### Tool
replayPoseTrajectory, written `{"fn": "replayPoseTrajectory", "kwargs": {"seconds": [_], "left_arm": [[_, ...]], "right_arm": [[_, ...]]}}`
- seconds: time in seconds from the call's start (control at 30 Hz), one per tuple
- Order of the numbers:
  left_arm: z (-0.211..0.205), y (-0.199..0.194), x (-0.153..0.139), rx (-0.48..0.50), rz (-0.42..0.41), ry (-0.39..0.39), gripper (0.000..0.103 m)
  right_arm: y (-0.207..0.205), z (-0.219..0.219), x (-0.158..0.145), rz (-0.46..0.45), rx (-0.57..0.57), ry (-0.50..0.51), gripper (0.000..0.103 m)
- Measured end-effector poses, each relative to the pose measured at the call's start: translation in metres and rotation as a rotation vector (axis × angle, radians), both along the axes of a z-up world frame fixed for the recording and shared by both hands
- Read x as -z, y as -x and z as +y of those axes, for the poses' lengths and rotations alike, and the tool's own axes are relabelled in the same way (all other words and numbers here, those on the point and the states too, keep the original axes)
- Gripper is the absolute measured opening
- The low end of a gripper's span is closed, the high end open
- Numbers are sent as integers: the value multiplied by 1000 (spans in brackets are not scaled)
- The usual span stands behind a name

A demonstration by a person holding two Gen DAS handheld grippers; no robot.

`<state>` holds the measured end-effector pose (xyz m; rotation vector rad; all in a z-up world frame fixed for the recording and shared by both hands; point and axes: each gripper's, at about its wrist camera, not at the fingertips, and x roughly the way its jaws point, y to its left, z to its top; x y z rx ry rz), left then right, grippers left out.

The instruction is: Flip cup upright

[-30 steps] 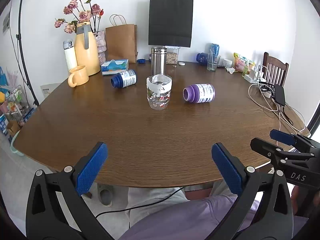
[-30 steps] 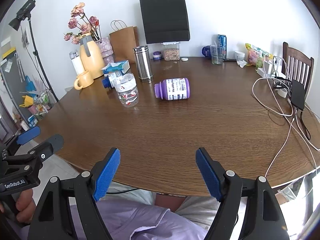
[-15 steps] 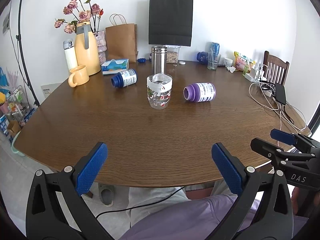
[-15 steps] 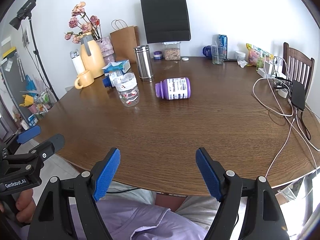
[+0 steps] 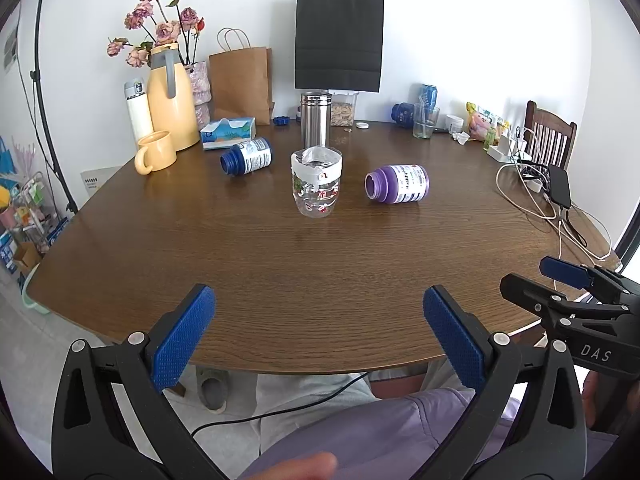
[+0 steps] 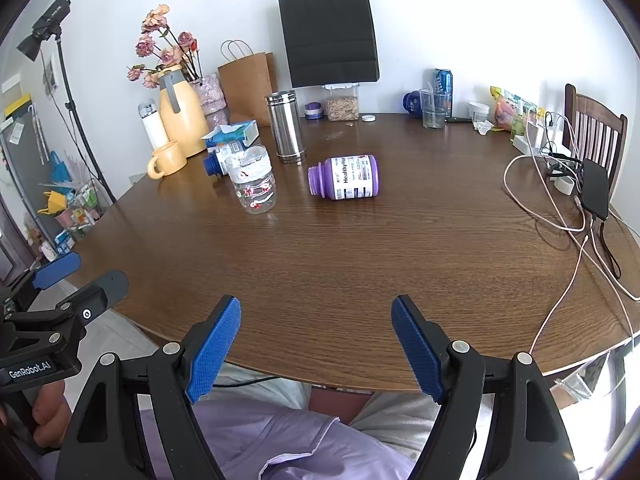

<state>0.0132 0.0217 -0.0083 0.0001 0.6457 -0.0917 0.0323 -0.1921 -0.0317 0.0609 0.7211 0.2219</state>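
Both tools are idling at the near edge of the table [image 5: 320, 264], over the person's lap. The left gripper [image 5: 316, 336] is gaping wide with its blue pads [image 5: 182, 340] around nothing, and the right gripper [image 6: 316, 346] is spread just as wide, also carrying nothing. The clear cup [image 5: 317, 186] is standing well apart from both, toward the middle of the table, its white-banded end on top; whether that end is an open mouth is hard to tell through the plastic. A purple bottle [image 5: 398, 184] is lying on its side near the cup, and a blue bottle [image 5: 246, 156] is lying nearer the far left edge.
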Motion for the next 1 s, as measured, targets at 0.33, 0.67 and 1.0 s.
{"fn": "replayPoseTrajectory", "kwargs": {"seconds": [0.33, 0.67, 1.0], "left_arm": [[-2, 0, -1, 4, -2, -4, 103], [-3, 0, -1, 3, 1, -4, 103], [-3, -1, 3, 6, 8, -5, 103]], "right_arm": [[-1, 5, 3, 8, -14, 16, 81], [-2, 6, 4, 14, -17, 22, 81], [-1, 8, 5, 18, -18, 23, 81]]}}
